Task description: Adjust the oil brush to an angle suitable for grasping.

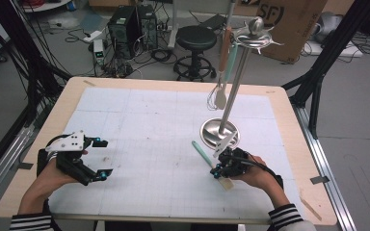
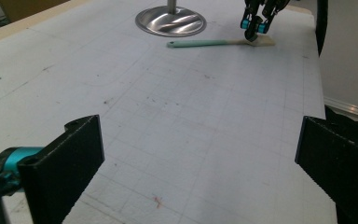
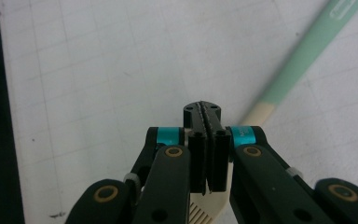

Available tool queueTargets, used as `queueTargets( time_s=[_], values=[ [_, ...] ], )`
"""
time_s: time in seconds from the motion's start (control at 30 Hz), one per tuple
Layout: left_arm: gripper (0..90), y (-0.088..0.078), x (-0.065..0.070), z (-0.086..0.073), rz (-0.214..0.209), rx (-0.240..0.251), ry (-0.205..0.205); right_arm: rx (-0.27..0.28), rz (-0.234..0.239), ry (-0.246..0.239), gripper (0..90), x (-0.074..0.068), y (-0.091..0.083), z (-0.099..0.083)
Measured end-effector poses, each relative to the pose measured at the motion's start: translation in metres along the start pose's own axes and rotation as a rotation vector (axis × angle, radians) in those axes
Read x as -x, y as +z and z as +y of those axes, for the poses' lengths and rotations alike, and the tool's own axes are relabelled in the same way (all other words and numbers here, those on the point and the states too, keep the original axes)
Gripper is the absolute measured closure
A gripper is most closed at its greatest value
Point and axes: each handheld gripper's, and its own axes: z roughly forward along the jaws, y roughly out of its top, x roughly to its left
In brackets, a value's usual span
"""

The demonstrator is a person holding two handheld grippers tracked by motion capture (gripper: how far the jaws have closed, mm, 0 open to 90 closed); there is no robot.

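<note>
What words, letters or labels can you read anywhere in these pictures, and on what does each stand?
"SF": dark letters in a ring on the cardboard box behind the table, partly cut off.
Small print on the mint spatula handle in the right gripper view: too blurred to read.
Nothing else is legible.

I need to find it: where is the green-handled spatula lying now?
In the high view the spatula lies flat on the table's right half, before the stand's round base, under the shut right gripper.

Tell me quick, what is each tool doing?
Left tool: open, holding nothing.
Right tool: shut, over the spatula, not gripping it.
</note>
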Motion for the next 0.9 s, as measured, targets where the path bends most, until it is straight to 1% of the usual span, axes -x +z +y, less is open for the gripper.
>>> queueTargets(
  time_s=[0.13,0.17,0.2,0.27,0.37,0.47,0.5,0.53,0.67,0.77,0.87,0.9],
  values=[
    [1.7,0.001,0.000,0.000,0.000,-0.005,0.006,-0.024,-0.016,0.004,88.8,0.000,0.002,-0.002],
    [1.7,0.001,0.000,0.000,-0.003,-0.006,0.006,-0.031,-0.024,-0.005,88.8,0.001,0.003,-0.002],
    [1.7,0.001,0.000,0.000,-0.002,-0.006,0.005,-0.038,-0.028,0.004,88.8,0.001,0.004,-0.003],
    [1.7,0.001,0.000,0.000,-0.003,-0.007,0.006,-0.031,-0.025,0.002,88.8,0.001,0.005,-0.003],
    [1.7,0.001,0.000,0.000,-0.002,-0.010,0.007,-0.038,-0.022,-0.001,88.8,0.001,0.006,-0.002],
    [1.7,0.001,0.000,0.000,-0.004,-0.009,0.009,-0.037,-0.020,0.011,88.8,0.001,0.006,-0.004],
    [1.7,0.001,0.000,0.000,-0.003,-0.007,0.006,-0.036,-0.019,0.005,88.8,0.003,0.005,-0.005],
    [1.7,0.001,0.000,-0.001,-0.002,-0.005,0.001,-0.034,-0.017,0.007,88.8,0.003,0.005,-0.006],
    [1.7,0.001,0.000,-0.001,-0.003,-0.010,0.003,-0.044,-0.017,0.029,88.8,0.006,-0.001,-0.016],
    [1.7,0.001,0.000,-0.002,-0.001,-0.010,0.001,-0.046,-0.021,0.056,88.8,0.010,-0.007,-0.026],
    [1.7,0.001,-0.001,-0.002,-0.001,-0.011,0.000,-0.058,-0.020,0.070,88.8,0.010,-0.013,-0.036],
    [1.7,0.001,-0.001,-0.002,-0.001,-0.012,0.001,-0.060,-0.024,0.068,88.8,0.011,-0.014,-0.039]
  ],
)
